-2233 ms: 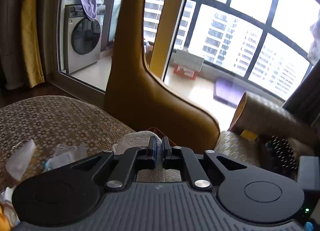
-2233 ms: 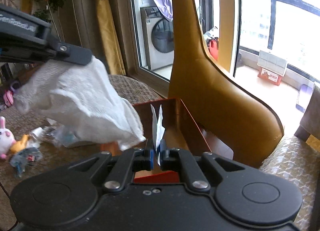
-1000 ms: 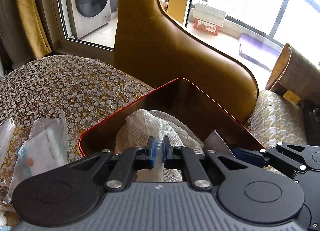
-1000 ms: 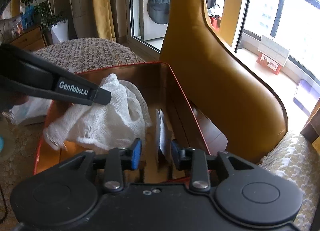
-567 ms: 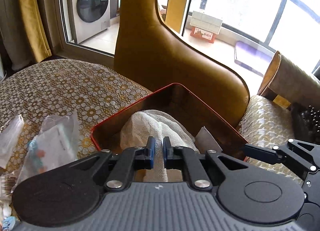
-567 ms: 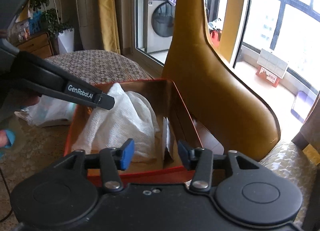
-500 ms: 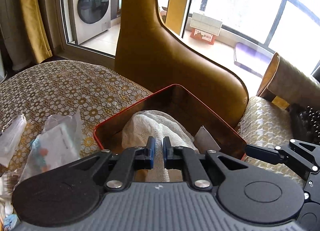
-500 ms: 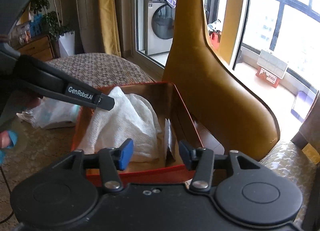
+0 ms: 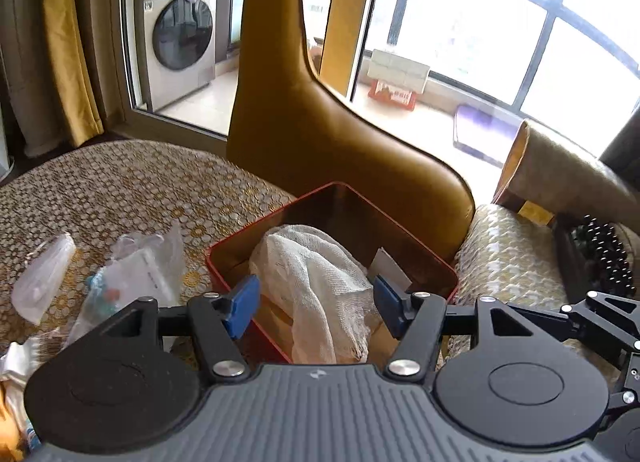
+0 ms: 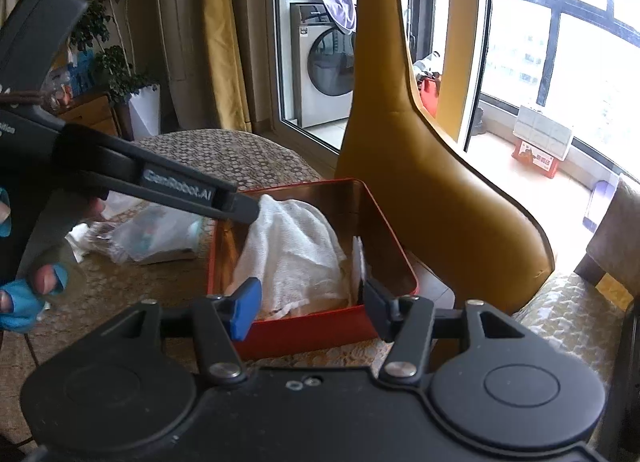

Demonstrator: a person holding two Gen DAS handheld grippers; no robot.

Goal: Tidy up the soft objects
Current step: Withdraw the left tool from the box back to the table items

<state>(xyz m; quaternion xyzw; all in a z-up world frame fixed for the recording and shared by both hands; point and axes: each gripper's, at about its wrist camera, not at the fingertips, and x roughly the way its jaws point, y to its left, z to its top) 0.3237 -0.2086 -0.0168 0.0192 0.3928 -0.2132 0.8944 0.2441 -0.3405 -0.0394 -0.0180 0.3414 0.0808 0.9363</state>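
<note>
A white gauze cloth (image 9: 316, 282) lies bunched inside a red tin box (image 9: 416, 230) on the patterned table. It also shows in the right wrist view (image 10: 292, 254), in the same box (image 10: 312, 330). A small white packet (image 10: 357, 256) stands against the box's right wall. My left gripper (image 9: 314, 302) is open, its jaws wide apart just above the cloth, holding nothing. My right gripper (image 10: 306, 302) is open and empty at the box's near edge. The left gripper's finger (image 10: 192, 190) reaches over the box's left rim.
Clear plastic bags (image 9: 136, 274) with small items lie on the tablecloth (image 9: 120, 182) left of the box. A mustard leather chair back (image 9: 320, 142) rises right behind the box. A cushioned seat (image 9: 512, 262) is at the right. More wrapped items (image 10: 156, 234) lie left of the box.
My left gripper has opened and let go of the white cloth, which now rests in the box. My right gripper had opened earlier and released the packet; both have pulled back a little.
</note>
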